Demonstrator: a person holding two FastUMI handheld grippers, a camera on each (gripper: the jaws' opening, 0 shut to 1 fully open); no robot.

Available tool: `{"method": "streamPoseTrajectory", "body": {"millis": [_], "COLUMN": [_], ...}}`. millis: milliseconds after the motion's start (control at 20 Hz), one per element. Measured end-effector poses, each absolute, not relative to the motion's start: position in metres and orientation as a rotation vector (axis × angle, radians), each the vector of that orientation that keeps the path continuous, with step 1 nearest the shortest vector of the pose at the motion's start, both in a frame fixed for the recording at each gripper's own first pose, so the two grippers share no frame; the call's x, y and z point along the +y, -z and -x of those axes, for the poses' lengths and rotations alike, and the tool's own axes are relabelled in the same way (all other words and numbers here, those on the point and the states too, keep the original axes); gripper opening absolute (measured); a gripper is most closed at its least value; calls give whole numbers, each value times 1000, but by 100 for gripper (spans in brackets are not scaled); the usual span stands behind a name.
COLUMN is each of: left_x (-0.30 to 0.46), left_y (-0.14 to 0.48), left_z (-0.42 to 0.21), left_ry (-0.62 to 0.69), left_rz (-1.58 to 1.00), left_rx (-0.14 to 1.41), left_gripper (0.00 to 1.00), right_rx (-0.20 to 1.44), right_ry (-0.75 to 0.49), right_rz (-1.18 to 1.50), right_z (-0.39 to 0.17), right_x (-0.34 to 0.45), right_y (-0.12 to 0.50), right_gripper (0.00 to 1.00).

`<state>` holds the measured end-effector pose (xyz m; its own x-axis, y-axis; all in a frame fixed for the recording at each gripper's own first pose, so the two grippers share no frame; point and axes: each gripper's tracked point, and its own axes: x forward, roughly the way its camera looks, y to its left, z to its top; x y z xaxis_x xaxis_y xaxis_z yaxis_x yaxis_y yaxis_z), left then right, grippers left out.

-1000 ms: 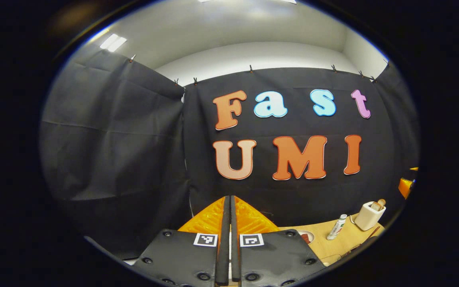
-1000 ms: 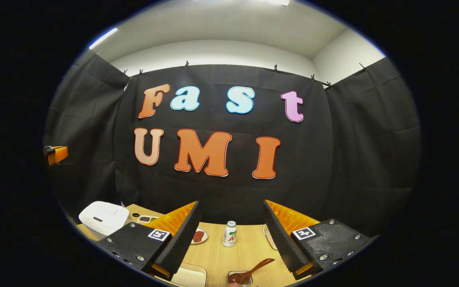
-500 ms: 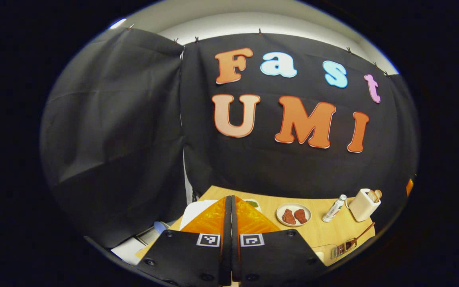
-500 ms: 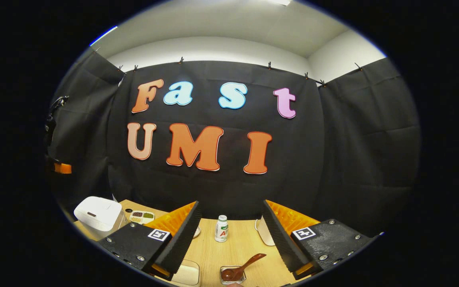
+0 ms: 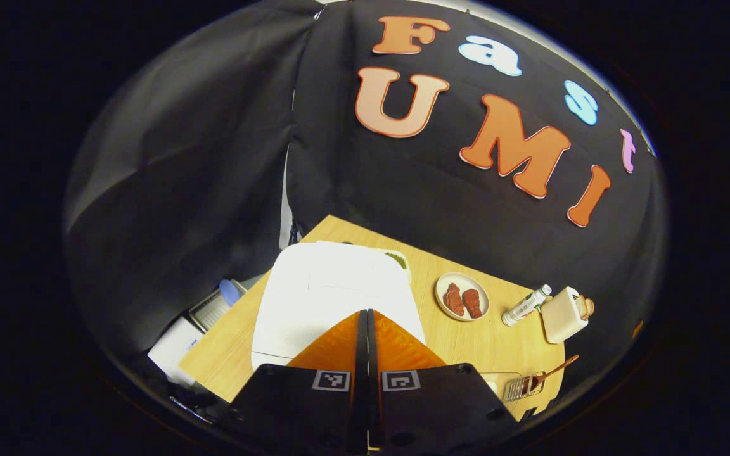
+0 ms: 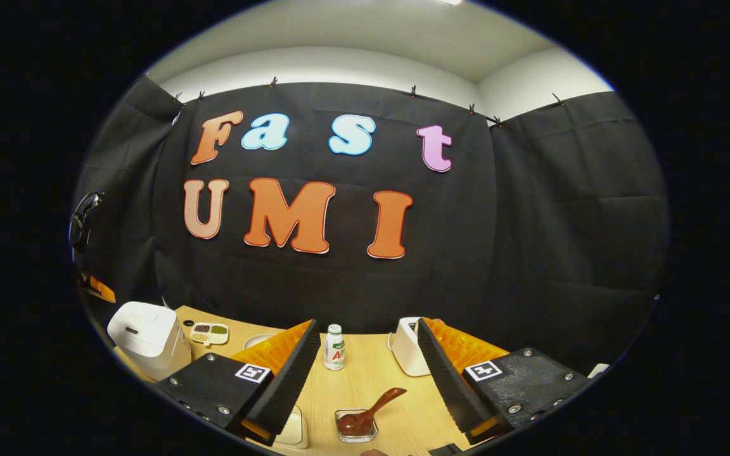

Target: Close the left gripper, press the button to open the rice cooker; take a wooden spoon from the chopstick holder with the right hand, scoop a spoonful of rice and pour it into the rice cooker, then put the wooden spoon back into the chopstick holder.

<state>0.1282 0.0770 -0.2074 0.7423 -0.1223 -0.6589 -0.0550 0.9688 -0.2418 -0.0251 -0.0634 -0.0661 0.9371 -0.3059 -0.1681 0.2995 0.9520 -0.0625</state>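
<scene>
The white rice cooker (image 5: 333,294) stands with its lid down at the table's left end, right below and ahead of my left gripper (image 5: 365,315), whose fingers are pressed together on nothing. It also shows far left as the rice cooker (image 6: 144,328). The cream chopstick holder (image 5: 561,316) holds a wooden spoon handle (image 5: 586,306) at the right. My right gripper (image 6: 368,326) hangs open above the table's middle, holding nothing. The chopstick holder (image 6: 406,347) sits just behind its right finger. A brown spoon (image 6: 371,410) rests in a clear dish (image 6: 356,425).
On the wooden table (image 5: 466,342) lie a plate with two red pieces (image 5: 462,296), a small bottle (image 5: 525,304) and a split tray of beans (image 6: 210,332). The bottle (image 6: 334,347) stands between my right fingers. A white container (image 6: 294,427) sits at the near edge.
The left gripper view has tipped downward and moved forward, so the rice cooker now lies directly under its shut fingers. The right gripper drifted slightly, staying open.
</scene>
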Motion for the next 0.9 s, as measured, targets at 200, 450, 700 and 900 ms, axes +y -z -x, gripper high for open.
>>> {"method": "streamPoseTrajectory", "body": {"millis": [200, 450, 700, 900], "left_x": [78, 74, 74, 75], "left_y": [250, 284, 298, 305], "left_z": [-124, -128, -128, -122], "left_ry": [49, 61, 84, 74], "left_rz": [313, 326, 329, 263], "left_rx": [847, 927, 966, 988], "left_gripper": [5, 5, 5, 5], "right_rx": [203, 234, 254, 270], "right_ry": [353, 408, 444, 437], "right_rz": [38, 31, 16, 5], "right_z": [35, 46, 49, 49], "right_x": [-72, -83, -92, -91], "right_y": [75, 86, 94, 101], "right_gripper": [96, 96, 96, 96]}}
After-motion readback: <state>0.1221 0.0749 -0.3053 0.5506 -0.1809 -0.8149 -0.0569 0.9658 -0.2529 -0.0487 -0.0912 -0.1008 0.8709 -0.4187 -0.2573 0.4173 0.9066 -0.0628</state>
